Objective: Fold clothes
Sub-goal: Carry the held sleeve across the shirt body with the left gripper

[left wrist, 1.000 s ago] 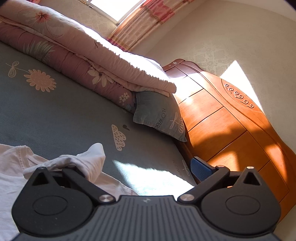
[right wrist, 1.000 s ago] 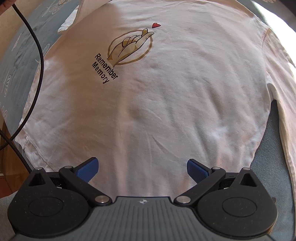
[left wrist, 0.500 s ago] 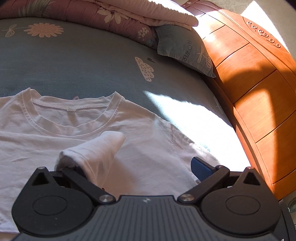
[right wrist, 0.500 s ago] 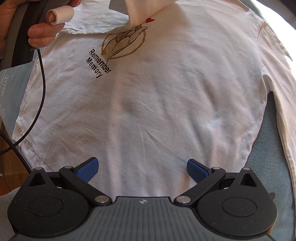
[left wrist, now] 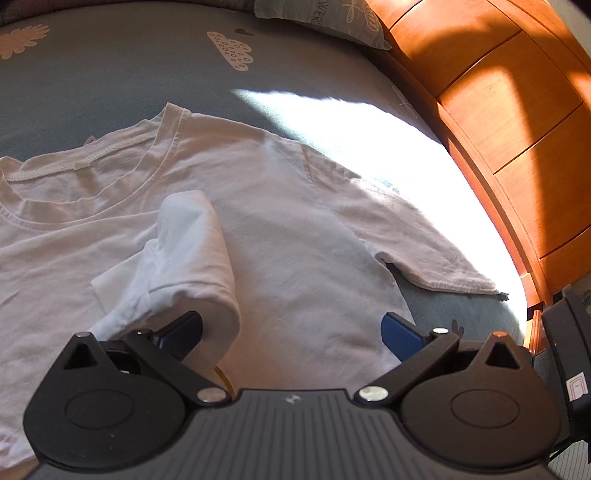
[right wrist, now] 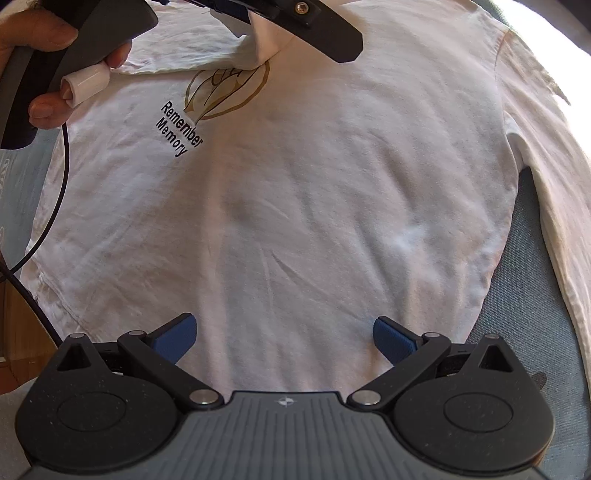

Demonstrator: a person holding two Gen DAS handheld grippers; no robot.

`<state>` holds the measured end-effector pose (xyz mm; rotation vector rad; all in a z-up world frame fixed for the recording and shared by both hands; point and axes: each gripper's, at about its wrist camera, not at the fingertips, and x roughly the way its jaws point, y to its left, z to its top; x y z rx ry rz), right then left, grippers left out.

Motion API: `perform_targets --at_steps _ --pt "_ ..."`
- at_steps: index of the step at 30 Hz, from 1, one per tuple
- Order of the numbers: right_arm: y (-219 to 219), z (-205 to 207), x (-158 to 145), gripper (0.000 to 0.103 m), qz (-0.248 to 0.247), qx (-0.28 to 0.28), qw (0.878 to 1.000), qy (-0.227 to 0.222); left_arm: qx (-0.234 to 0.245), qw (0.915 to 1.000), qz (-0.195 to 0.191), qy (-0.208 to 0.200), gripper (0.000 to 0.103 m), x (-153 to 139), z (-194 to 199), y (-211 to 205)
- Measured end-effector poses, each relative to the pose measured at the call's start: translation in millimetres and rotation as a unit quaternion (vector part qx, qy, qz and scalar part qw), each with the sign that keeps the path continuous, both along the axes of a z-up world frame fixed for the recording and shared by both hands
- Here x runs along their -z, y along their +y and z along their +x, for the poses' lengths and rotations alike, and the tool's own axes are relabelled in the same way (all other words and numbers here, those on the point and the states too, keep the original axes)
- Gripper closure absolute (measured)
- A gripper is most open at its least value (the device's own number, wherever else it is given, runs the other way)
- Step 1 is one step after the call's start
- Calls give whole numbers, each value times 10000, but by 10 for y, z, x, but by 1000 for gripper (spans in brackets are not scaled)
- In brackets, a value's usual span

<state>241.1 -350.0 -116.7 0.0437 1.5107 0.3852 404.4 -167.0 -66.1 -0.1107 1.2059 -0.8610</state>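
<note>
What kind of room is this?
Most likely a bedroom. The T-shirt lies on a bed sheet printed with flowers and clouds, a pillow sits at the top, and a wooden headboard curves along the side.

We look from each gripper, low over the shirt (left wrist: 295,229): left toward the collar, right probably from the hem; both share it.

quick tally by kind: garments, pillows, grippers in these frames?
Garments: 1, the white T-shirt lying on the bed, one sleeve draped over a finger of the left gripper.
Pillows: 1, the grey pillow.
Grippers: 2, the left gripper and the right gripper, both open.
Total: 4
</note>
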Motion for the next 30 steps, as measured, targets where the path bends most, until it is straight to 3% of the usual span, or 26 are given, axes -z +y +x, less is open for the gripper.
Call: perform_targets --at_steps 4,11,14,19,23,28,30 --pt "-34 -13 0 0 7 61 10000 0 -452 9964 -395 591 1 44 15 260" --pt "-73 -39 5 0 8 85 10000 9 -1251 9797 -1299 872 1 -129 172 698" --pt "-75 -42 2 0 17 89 10000 3 -1564 9748 -1352 835 1 -116 254 798" --pt "-85 -47 -12 0 38 104 9999 -29 -2005 9689 -958 1086 1 259 435 747" --pt "-103 -64 -21 0 54 125 9999 -55 -2089 9698 -682 1059 1 433 520 627" --pt "-106 -91 -12 0 87 206 9997 -84 -1930 9632 -1272 1373 1 389 560 374" --pt "-97 -93 -6 0 84 218 9997 -86 -1645 9671 -1398 1348 1 326 552 159"
